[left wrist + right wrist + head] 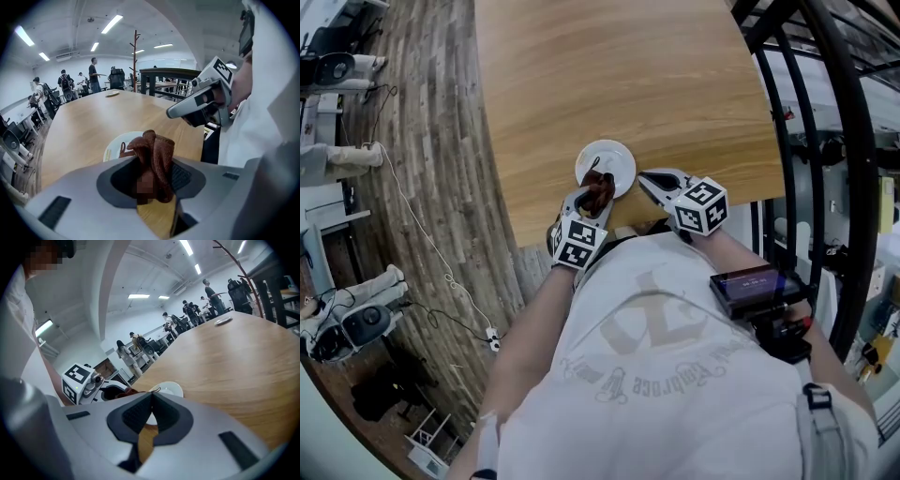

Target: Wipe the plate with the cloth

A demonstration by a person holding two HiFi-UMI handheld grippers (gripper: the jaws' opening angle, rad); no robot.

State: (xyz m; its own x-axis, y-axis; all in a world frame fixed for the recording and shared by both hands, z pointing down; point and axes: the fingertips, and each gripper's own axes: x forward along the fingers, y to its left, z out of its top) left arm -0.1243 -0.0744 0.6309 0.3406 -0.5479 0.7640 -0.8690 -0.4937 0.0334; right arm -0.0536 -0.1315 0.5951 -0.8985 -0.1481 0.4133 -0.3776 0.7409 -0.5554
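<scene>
Head view: cloth [602,187] in claw [593,199] (left)

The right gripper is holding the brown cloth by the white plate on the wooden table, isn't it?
No, the left gripper holds the brown cloth, pinched between its jaws in the left gripper view. The right gripper is shut on nothing. The cloth is by the white plate on the wooden table.
</scene>
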